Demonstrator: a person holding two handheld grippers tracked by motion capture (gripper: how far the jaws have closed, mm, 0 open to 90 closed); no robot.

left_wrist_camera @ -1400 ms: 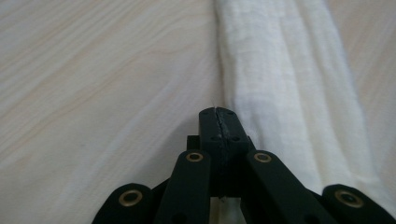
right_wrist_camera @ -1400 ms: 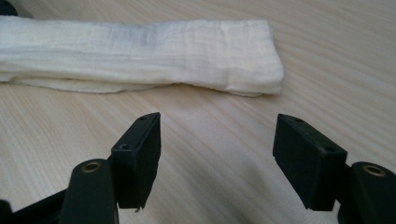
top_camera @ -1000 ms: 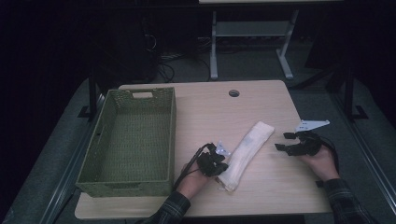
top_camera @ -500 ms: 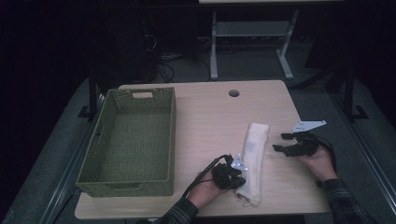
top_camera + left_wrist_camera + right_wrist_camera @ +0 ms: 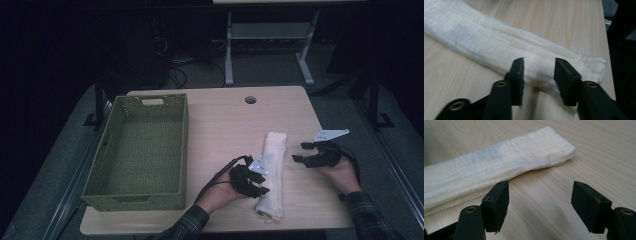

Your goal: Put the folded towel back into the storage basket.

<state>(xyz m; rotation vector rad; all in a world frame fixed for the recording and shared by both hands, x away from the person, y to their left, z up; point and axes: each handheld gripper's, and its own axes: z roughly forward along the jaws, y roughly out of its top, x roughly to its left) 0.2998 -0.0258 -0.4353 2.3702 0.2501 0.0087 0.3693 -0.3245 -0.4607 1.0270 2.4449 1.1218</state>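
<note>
Folded cloth [image 5: 271, 174] now lengthwise, left tongs [image 5: 261, 183] just opened off it.

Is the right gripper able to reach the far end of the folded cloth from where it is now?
Probably yes: the right gripper is open beside the cloth, with bare table between them.

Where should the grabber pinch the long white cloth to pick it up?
Probably at the cloth's near end, where the left gripper sits with jaws just opened. Come from above and pinch across its narrow width; it lies flat, folded into a long strip.
</note>
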